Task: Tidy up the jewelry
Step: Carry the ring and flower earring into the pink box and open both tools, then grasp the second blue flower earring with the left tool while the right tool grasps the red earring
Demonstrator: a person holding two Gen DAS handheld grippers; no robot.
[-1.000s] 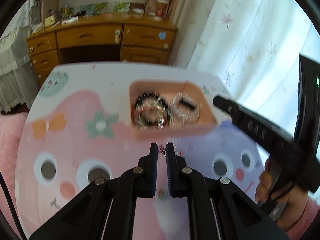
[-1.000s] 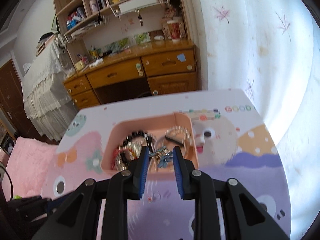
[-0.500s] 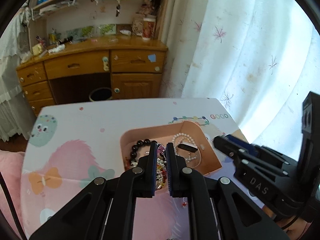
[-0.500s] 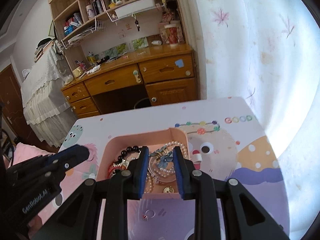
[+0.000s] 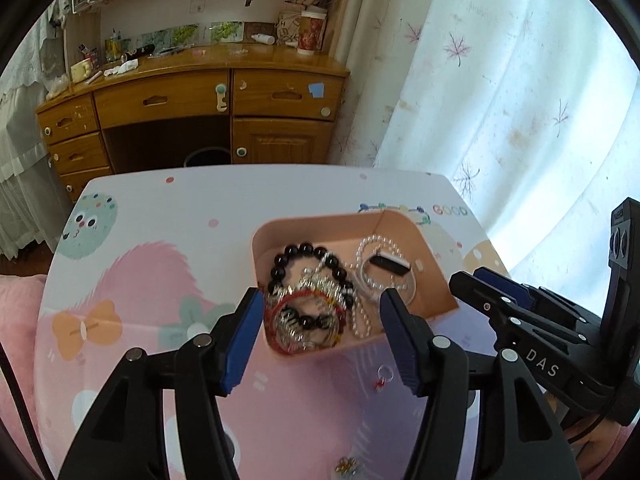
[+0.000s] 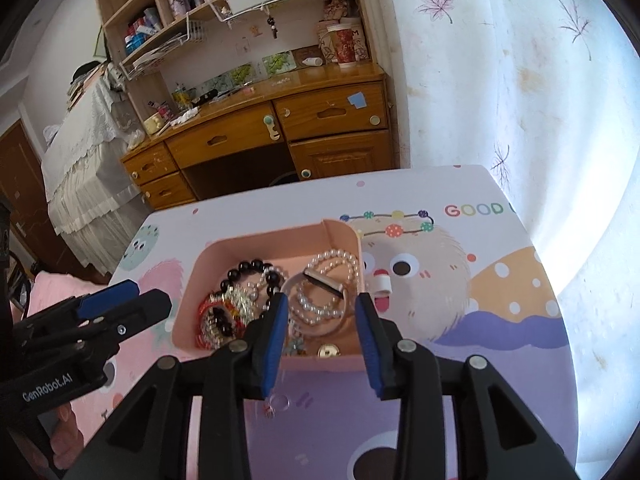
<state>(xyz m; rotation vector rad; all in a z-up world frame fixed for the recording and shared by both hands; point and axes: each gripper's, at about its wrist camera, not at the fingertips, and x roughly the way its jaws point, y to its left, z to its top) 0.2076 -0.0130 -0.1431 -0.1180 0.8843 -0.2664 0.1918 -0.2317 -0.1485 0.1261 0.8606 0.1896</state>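
Left gripper point(image 5: 322, 322): its jaws have just been opening and are now standing wide above the near corner of the tray, with nothing pinched between the blue pads
Right gripper point(image 6: 322, 330): also just been opening, jaws apart over the tray's near wall, not pressing on anything; a small bluish charm point(image 6: 297, 346) is lying in the tray just below them
Pink tray point(image 5: 320, 226): sitting on the cartoon-printed table mat point(image 5: 160, 208), toward the curtain side, and taking in the jewelry
Already in the tray: a black bead bracelet point(image 5: 310, 256), a red beaded bracelet point(image 5: 304, 312) tangled with silvery chain, a pearl strand point(image 5: 380, 246), a clear bangle point(image 6: 316, 314) with a dark clasp piece, and a small gold piece point(image 6: 329, 351) near the front wall
Still outside the tray: a small ring with a red charm point(image 5: 383, 376) lying on the mat just in front of the tray, and a little gold flower-like piece point(image 5: 347, 466) nearer the camera, though it is blurred and I am only guessing what it is
Progress: most pieces are looking gathered; I would judge the sorting well along but not finished
Left to do: picking up the two stray bits from the mat and dropping them in with the rest
Person: only a hand point(image 5: 596, 436) behind the right tool is showing
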